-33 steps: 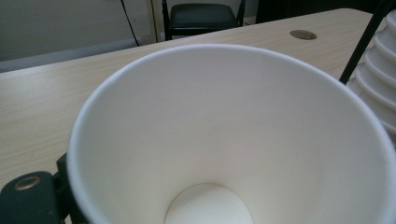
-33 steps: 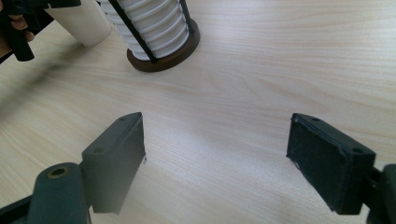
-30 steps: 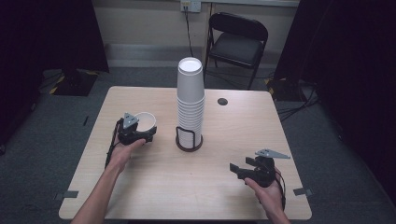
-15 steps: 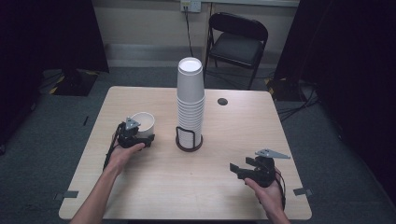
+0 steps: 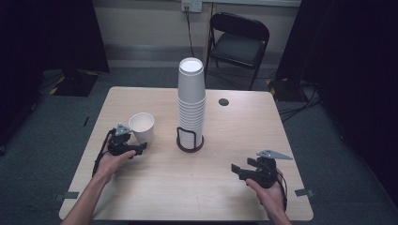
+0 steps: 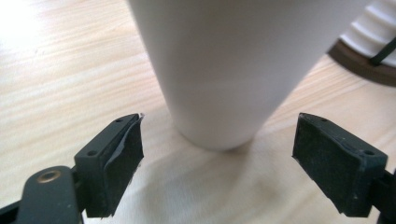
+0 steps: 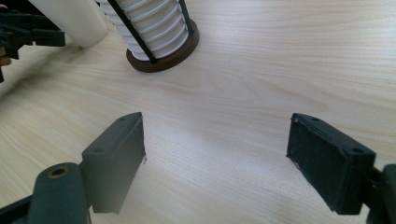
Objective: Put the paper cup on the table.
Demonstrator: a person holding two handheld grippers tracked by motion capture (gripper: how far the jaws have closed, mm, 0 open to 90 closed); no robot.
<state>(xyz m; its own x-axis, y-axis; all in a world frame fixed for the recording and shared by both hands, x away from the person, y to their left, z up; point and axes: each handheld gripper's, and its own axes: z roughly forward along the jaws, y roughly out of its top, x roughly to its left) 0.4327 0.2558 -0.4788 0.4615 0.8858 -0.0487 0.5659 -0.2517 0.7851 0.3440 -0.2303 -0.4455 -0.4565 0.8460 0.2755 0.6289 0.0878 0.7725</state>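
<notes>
A single white paper cup (image 5: 141, 126) stands upright on the wooden table (image 5: 244, 131), left of centre. My left gripper (image 5: 135, 149) lies on the table just in front of it, open. In the left gripper view the cup (image 6: 224, 70) stands just beyond the two pads (image 6: 122, 158), touching neither. A tall stack of white cups (image 5: 191, 98) rises from a dark round holder (image 5: 190, 146) at the table's middle. My right gripper (image 5: 238, 169) rests near the front right, open, with bare wood between its pads (image 7: 119, 154). The stack (image 7: 149, 21) is far ahead of it.
A small dark round disc (image 5: 224, 101) lies on the table behind the stack, to its right. A black folding chair (image 5: 239, 42) stands beyond the far edge. The holder's thin black wire uprights (image 7: 135, 35) run up the stack's sides.
The left gripper has drawn back toward the person and its jaws now stand apart from the single cup, which rests on the table. The right gripper has not moved.
</notes>
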